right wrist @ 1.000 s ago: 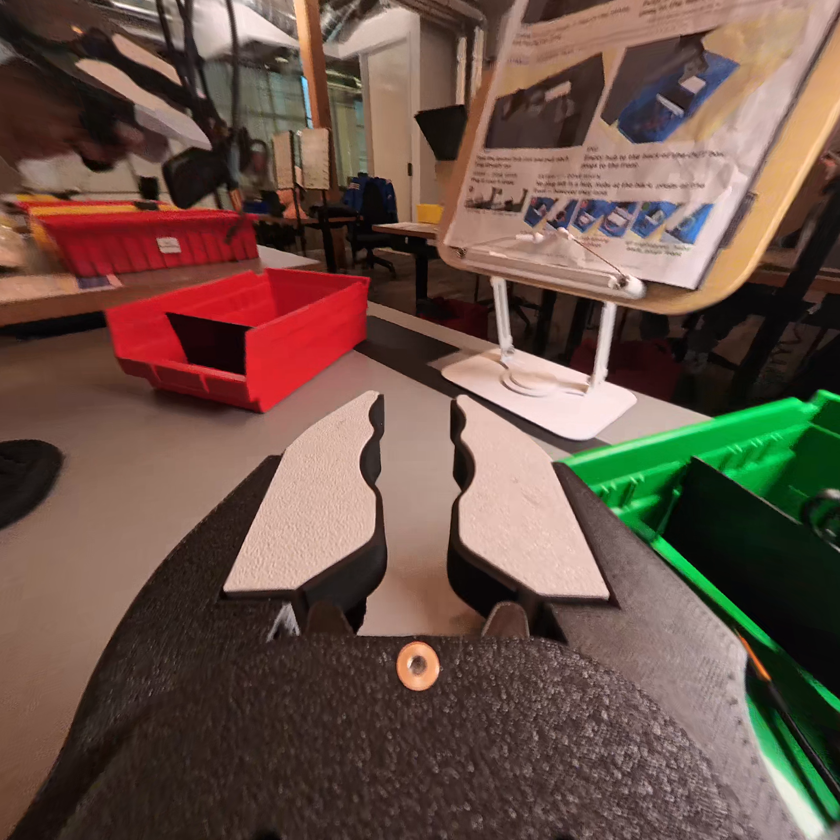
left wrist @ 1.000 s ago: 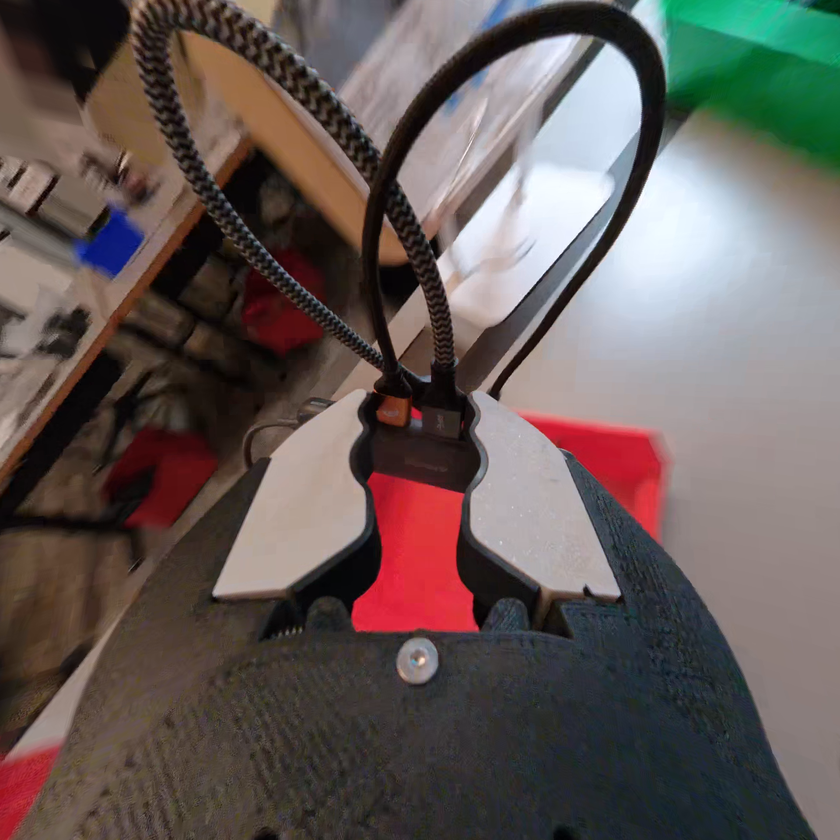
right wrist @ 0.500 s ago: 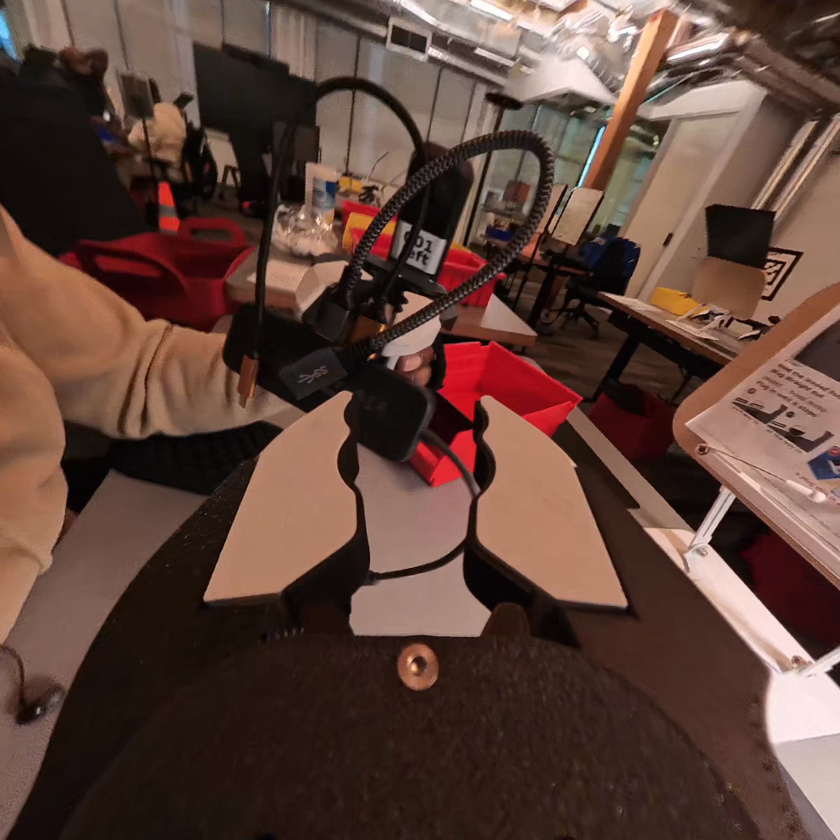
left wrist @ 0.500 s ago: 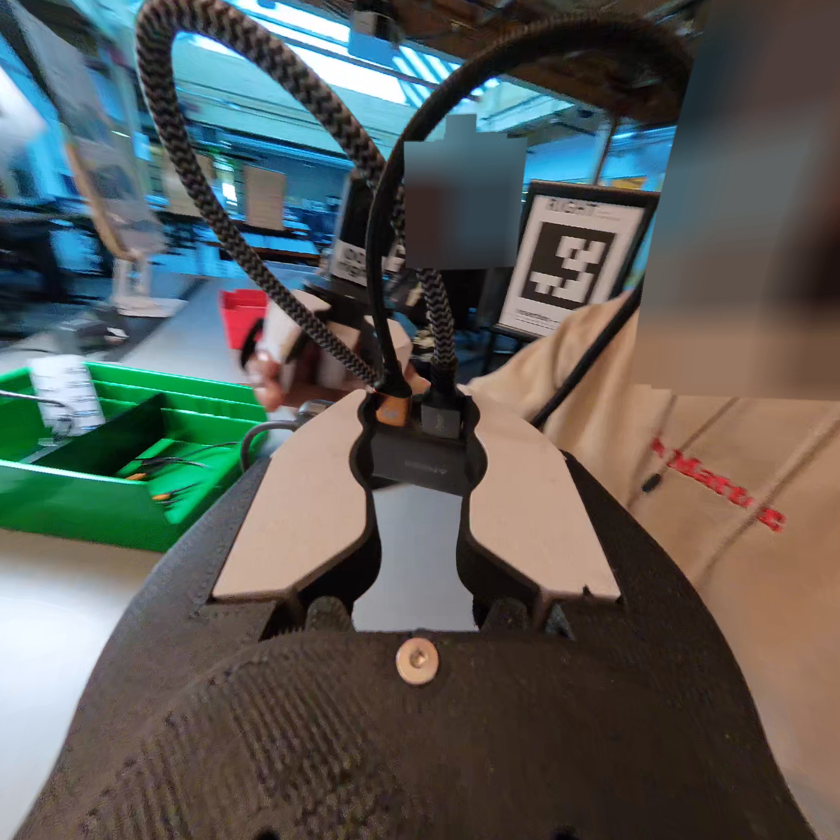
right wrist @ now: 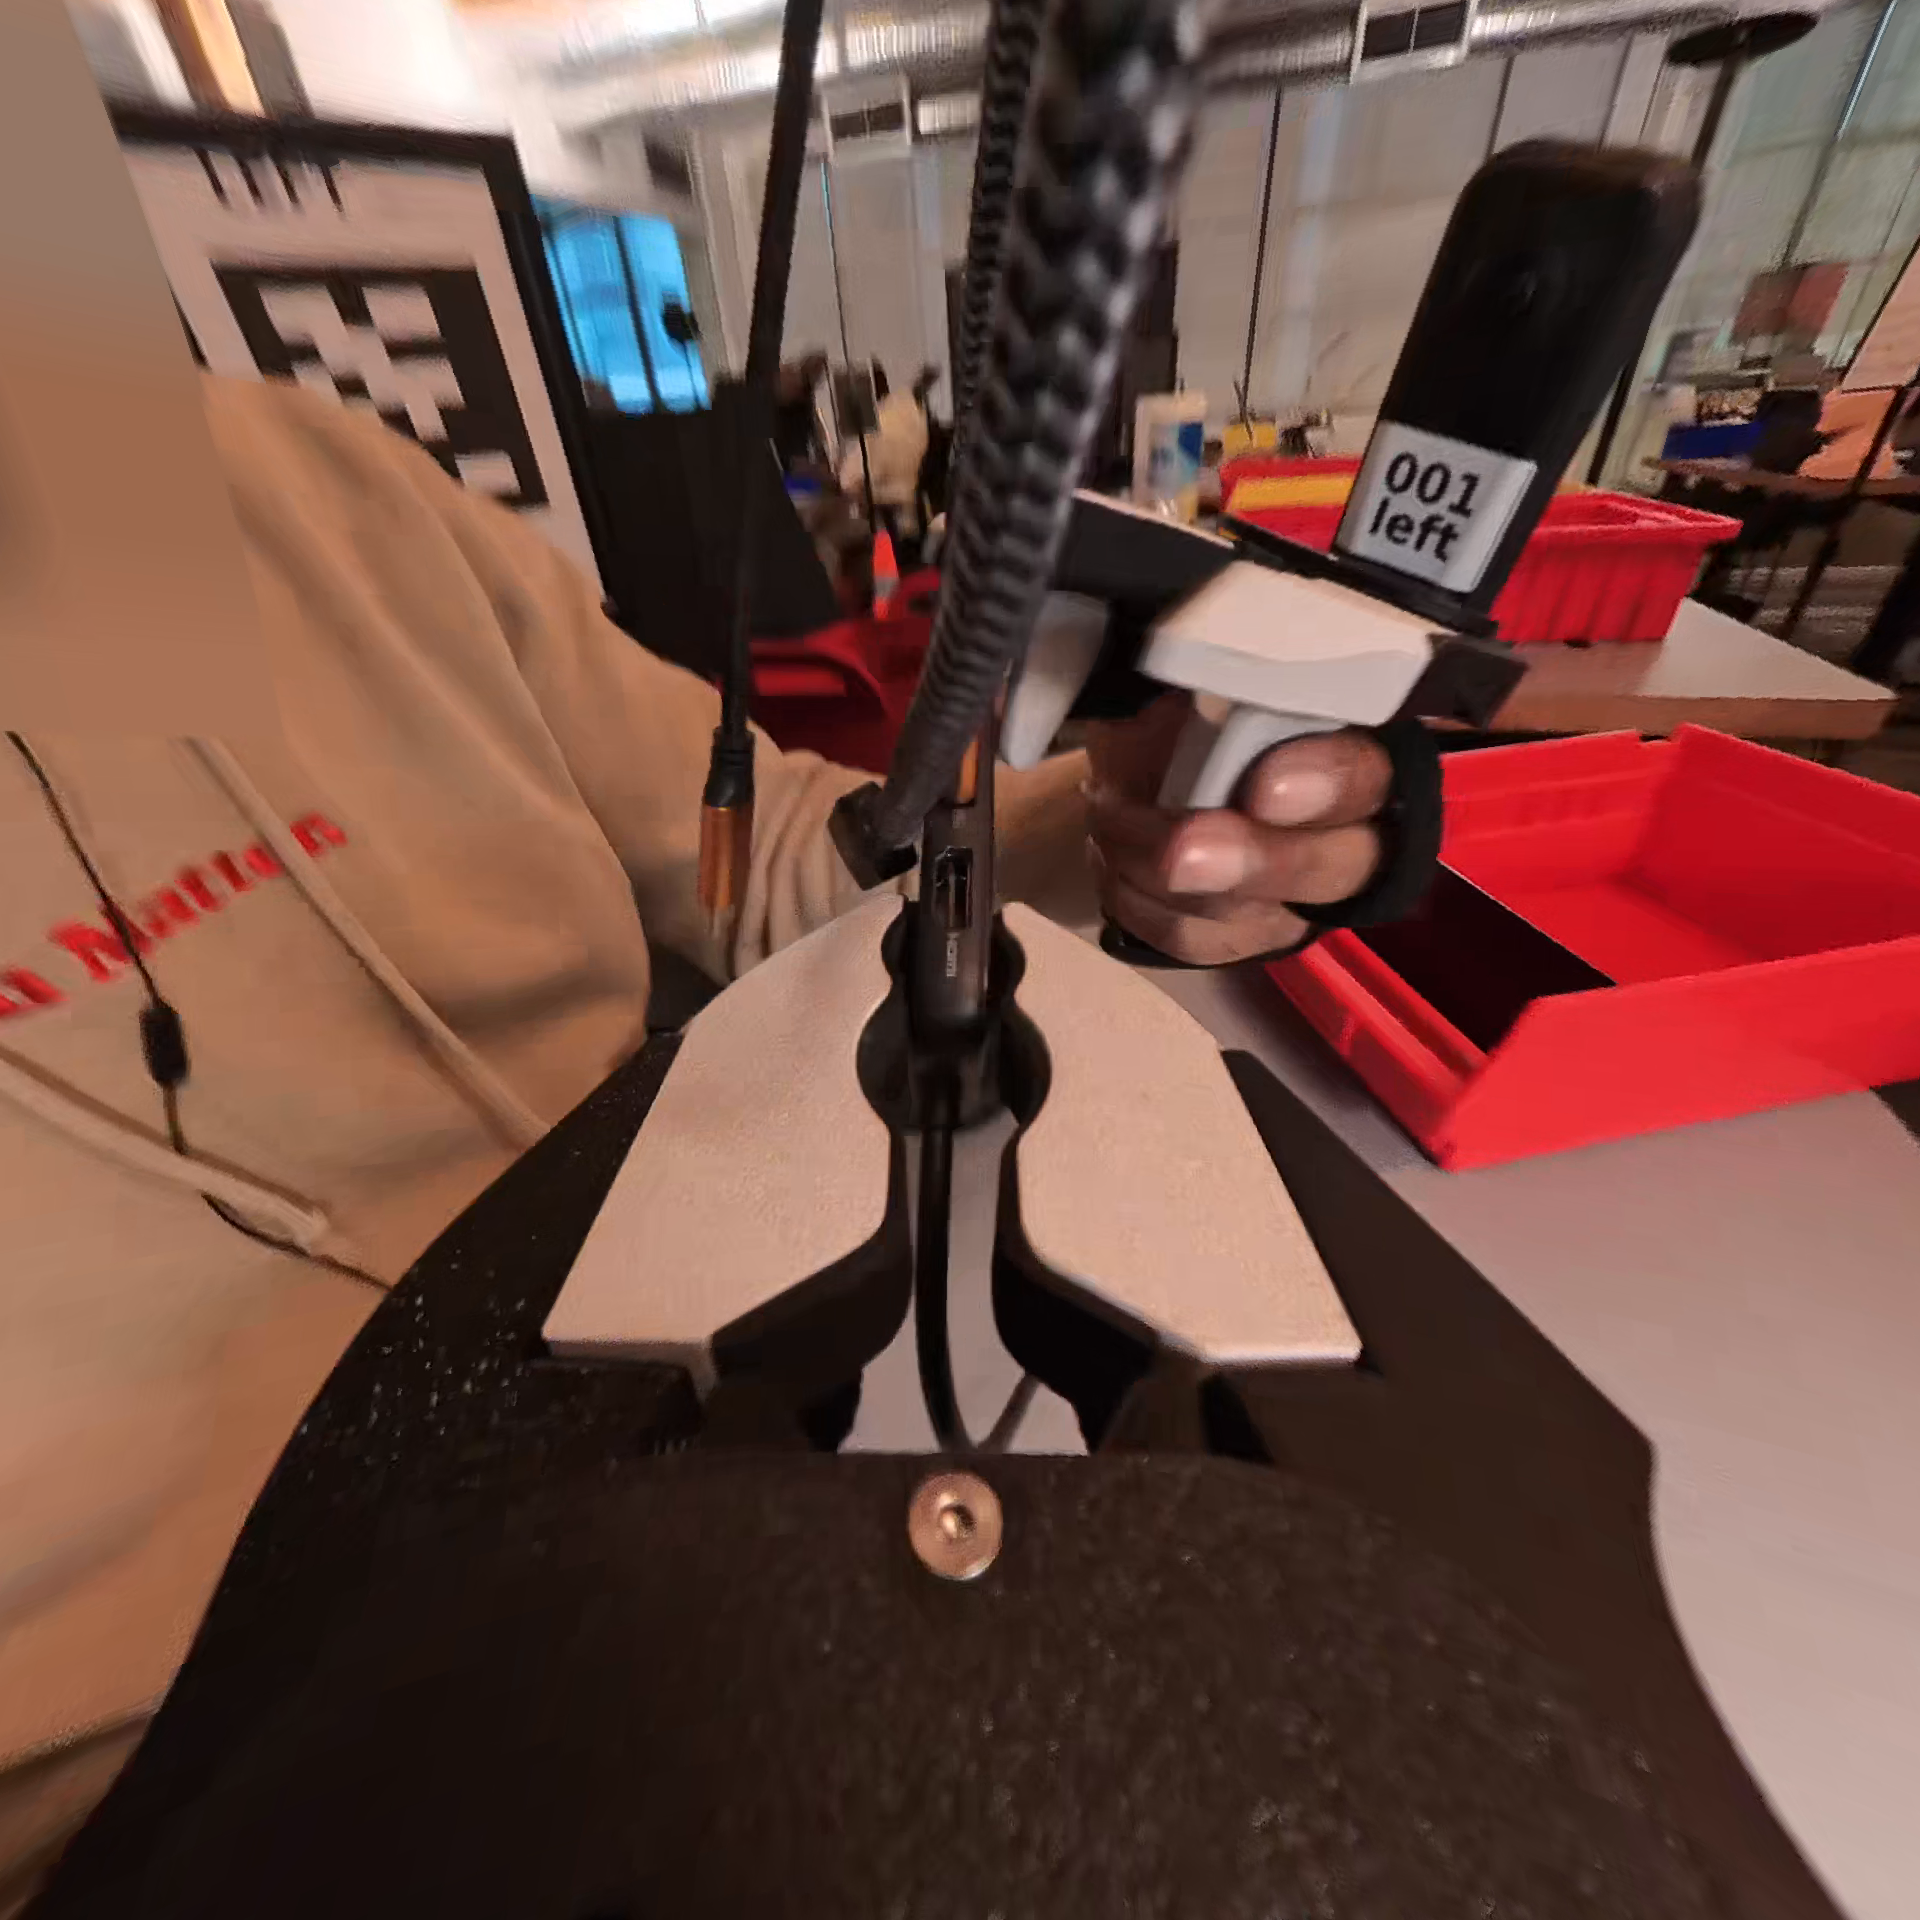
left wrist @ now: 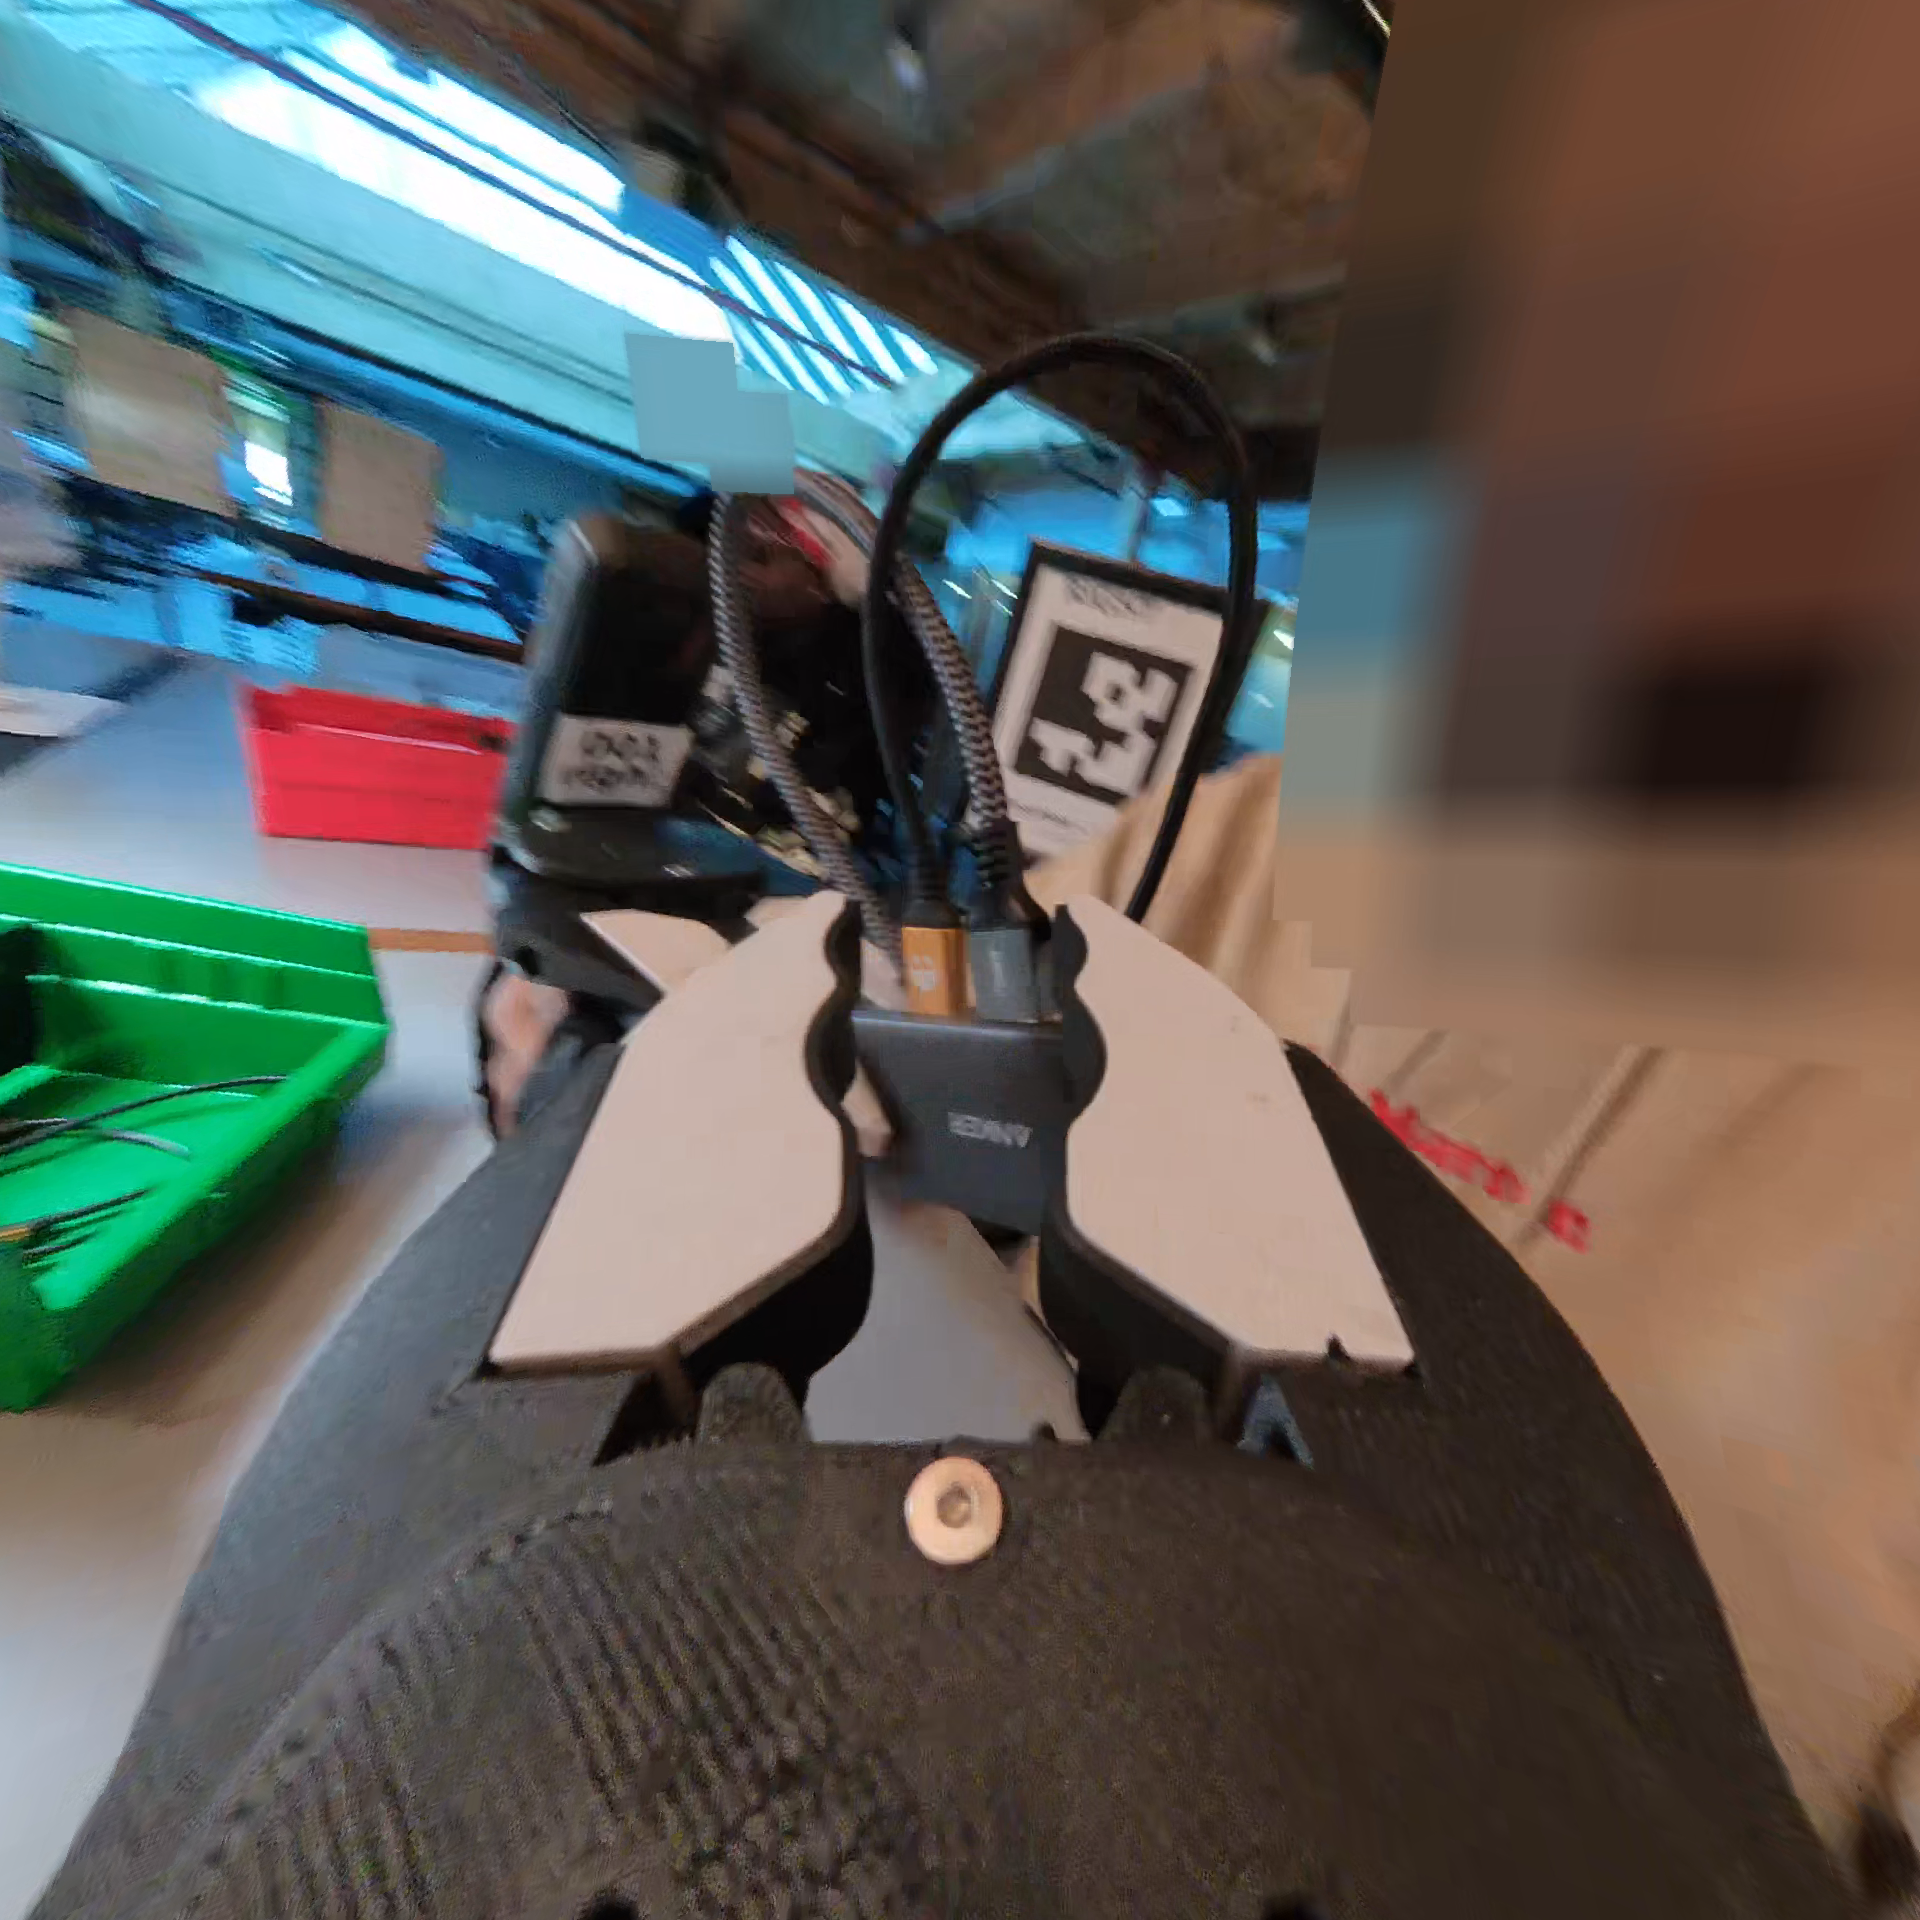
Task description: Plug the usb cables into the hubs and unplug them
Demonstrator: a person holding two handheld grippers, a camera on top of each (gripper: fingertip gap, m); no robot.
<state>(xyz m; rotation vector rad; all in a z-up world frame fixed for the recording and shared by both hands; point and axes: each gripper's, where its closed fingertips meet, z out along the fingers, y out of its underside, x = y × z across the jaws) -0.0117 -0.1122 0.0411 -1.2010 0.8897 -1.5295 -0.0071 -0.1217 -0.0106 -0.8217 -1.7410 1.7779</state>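
Note:
My left gripper [left wrist: 956,940] is shut on a dark grey USB hub [left wrist: 961,1127], held in the air in front of a person. An orange plug [left wrist: 928,971] and a grey plug [left wrist: 1003,971] sit in the hub's top edge. A braided cable [left wrist: 961,686] and a black cable [left wrist: 1226,540] loop up from them. My right gripper [right wrist: 951,935] is shut on the same hub [right wrist: 948,961], seen edge-on, with the hub's own lead [right wrist: 935,1278] running down between its fingers. A loose orange-tipped plug [right wrist: 717,842] hangs to the left. The left gripper [right wrist: 1288,644] shows above right.
A green bin [left wrist: 156,1091] with thin cables stands on the grey table at left. A red bin [right wrist: 1621,997] lies to the right, also seen in the left wrist view [left wrist: 364,769]. A person in a beige hoodie [right wrist: 364,831] is close. A black-and-white marker board [left wrist: 1112,696] stands behind.
My left gripper swung the hub from above the red bin toward the person. My right gripper turned from the table, came up to the hub and closed on its edge.

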